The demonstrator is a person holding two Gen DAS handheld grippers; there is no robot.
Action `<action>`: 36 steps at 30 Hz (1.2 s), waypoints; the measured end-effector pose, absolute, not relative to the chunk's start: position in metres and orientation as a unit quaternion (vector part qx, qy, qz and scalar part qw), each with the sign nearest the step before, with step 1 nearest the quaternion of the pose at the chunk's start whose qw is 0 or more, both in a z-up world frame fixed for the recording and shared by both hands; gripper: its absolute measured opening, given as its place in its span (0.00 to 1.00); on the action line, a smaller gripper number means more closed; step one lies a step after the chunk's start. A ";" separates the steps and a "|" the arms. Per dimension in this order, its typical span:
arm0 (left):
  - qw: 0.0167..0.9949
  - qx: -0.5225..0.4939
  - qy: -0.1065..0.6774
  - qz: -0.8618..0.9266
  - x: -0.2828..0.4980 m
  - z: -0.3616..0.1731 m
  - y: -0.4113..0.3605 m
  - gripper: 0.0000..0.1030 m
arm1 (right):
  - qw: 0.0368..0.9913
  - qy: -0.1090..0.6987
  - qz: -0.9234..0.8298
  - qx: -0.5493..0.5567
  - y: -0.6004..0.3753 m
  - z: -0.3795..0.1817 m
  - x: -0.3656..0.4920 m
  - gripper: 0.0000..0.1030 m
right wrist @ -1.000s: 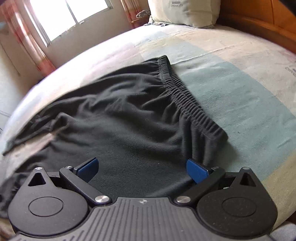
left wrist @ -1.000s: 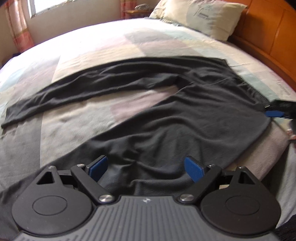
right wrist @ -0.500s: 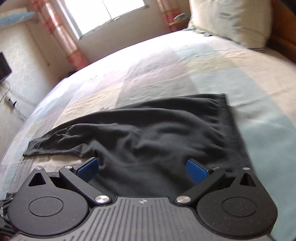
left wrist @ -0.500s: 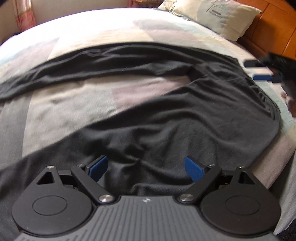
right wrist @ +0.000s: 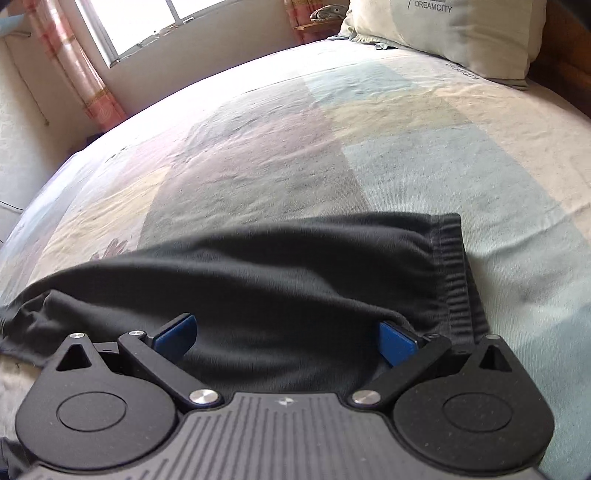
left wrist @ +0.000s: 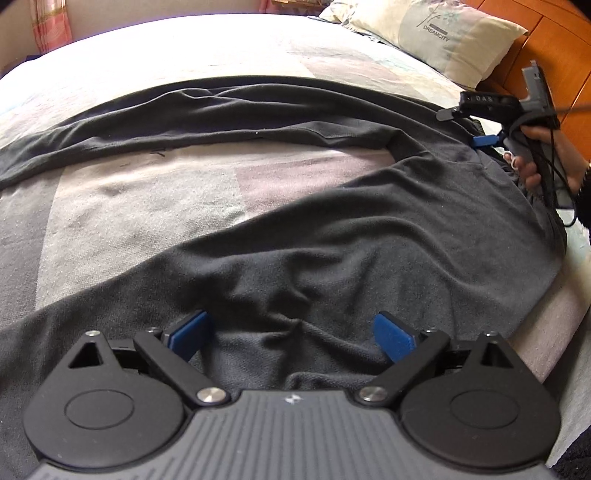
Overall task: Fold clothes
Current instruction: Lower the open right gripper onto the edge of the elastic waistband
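Right now we see the black trousers (left wrist: pixel 332 229) spread across the pastel patchwork bedspread (left wrist: pixel 147 192), one leg stretching away to the left along the far side and the other running toward the near left corner, with a bare wedge of bedspread between them. Our left gripper (left wrist: pixel 291 332) hovers low over the rumpled cloth near the crotch, its blue pads (left wrist: pixel 190 330) wide apart and gripping nothing. From that same view we see the right gripper (left wrist: pixel 487 140) at the far waistband end, held in the person's hand (left wrist: pixel 543 162). Through the right wrist view, the right gripper (right wrist: pixel 286 338) also stands spread wide, black fabric lying between its pads (right wrist: pixel 397 343), and the ribbed elastic waistband (right wrist: pixel 454 273) runs just beside the right-hand pad. A cream pillow (right wrist: pixel 461 33) printed DREAMCITY sits at the head of the bed against the wooden headboard (left wrist: pixel 543 48).
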State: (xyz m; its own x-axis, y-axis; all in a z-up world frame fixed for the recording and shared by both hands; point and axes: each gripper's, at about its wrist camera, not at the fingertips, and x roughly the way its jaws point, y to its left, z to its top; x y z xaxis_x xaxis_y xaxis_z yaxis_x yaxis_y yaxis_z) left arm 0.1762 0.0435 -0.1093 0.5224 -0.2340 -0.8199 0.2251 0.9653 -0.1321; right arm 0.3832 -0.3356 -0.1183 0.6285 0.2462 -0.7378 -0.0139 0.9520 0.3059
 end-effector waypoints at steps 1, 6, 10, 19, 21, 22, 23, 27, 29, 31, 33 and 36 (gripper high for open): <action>0.873 -0.006 0.470 -0.132 0.176 -0.109 0.044 0.93 | 0.890 0.430 0.072 0.132 -0.333 -0.116 0.382 1.00; 0.875 -0.004 0.467 -0.127 0.172 -0.104 0.043 0.93 | 0.886 0.432 0.116 0.124 -0.318 -0.095 0.352 1.00; 0.875 0.001 0.466 -0.131 0.172 -0.101 0.037 0.93 | 0.870 0.447 0.173 0.115 -0.306 -0.095 0.325 1.00; 0.874 0.011 0.464 -0.140 0.172 -0.095 0.022 0.93 | 0.874 0.436 0.172 0.127 -0.328 -0.118 0.340 1.00; 0.874 0.013 0.463 -0.144 0.174 -0.093 0.017 0.93 | 0.870 0.437 0.180 0.139 -0.335 -0.117 0.347 1.00; 0.874 0.013 0.462 -0.147 0.177 -0.092 0.013 0.93 | 0.868 0.438 0.191 0.131 -0.336 -0.117 0.348 1.00; 0.875 0.013 0.461 -0.150 0.179 -0.091 0.010 0.93 | 0.866 0.440 0.201 0.124 -0.337 -0.117 0.349 1.00; 0.875 0.016 0.456 -0.163 0.191 -0.089 -0.004 0.93 | 0.856 0.446 0.243 0.093 -0.341 -0.116 0.351 1.00; 0.875 0.017 0.453 -0.171 0.199 -0.089 -0.014 0.93 | 0.851 0.449 0.259 0.079 -0.342 -0.116 0.351 1.00; 0.873 0.014 0.452 -0.181 0.207 -0.090 -0.023 0.93 | 0.845 0.457 0.265 0.083 -0.344 -0.114 0.354 1.00; 0.872 0.013 0.450 -0.191 0.214 -0.090 -0.032 0.93 | 0.838 0.465 0.266 0.103 -0.349 -0.109 0.358 1.00; 0.868 0.010 0.451 -0.206 0.223 -0.091 -0.040 0.93 | 0.840 0.454 0.280 0.104 -0.356 -0.095 0.366 1.00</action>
State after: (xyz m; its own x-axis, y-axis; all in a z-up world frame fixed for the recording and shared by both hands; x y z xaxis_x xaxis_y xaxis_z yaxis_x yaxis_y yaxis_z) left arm 0.2229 -0.0403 -0.0909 0.5085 -0.3491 -0.7871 0.3678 0.9146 -0.1681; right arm 0.3663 -0.3560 -0.0950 0.4322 0.5637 -0.7039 -0.3756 0.8222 0.4277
